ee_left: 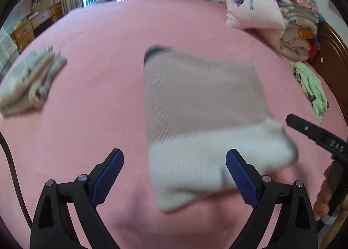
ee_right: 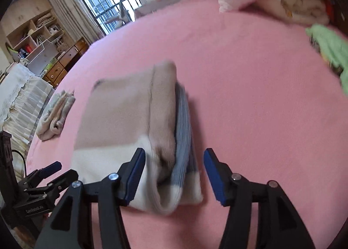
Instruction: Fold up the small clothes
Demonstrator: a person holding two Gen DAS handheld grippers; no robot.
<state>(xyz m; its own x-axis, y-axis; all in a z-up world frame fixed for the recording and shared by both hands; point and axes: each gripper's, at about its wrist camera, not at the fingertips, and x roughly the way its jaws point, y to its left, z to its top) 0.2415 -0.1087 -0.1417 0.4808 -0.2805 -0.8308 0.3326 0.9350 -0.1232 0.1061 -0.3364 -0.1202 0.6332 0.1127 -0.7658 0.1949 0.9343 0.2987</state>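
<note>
Left wrist view: the left gripper (ee_left: 175,162) has its fingers (ee_left: 109,175) spread wide apart, clamped on nothing. The folded sweater (ee_left: 202,105), beige with a white band at its near end, lies flat on the pink bed sheet (ee_left: 97,53); its white end sits between and below the two fingers. Right gripper (ee_left: 315,136) enters at the right edge, just beside the sweater's near right corner, with part of a hand (ee_left: 324,192) behind it.

Right wrist view: the right gripper (ee_right: 174,172) has its fingers (ee_right: 136,175) apart, with the sweater's layered near edge between them; the left finger is at the fabric, the right finger stands clear.

A second folded garment (ee_left: 30,81) lies well apart at the left. A green garment (ee_left: 311,88) lies at the right, near a stack of bedding (ee_left: 271,16).
</note>
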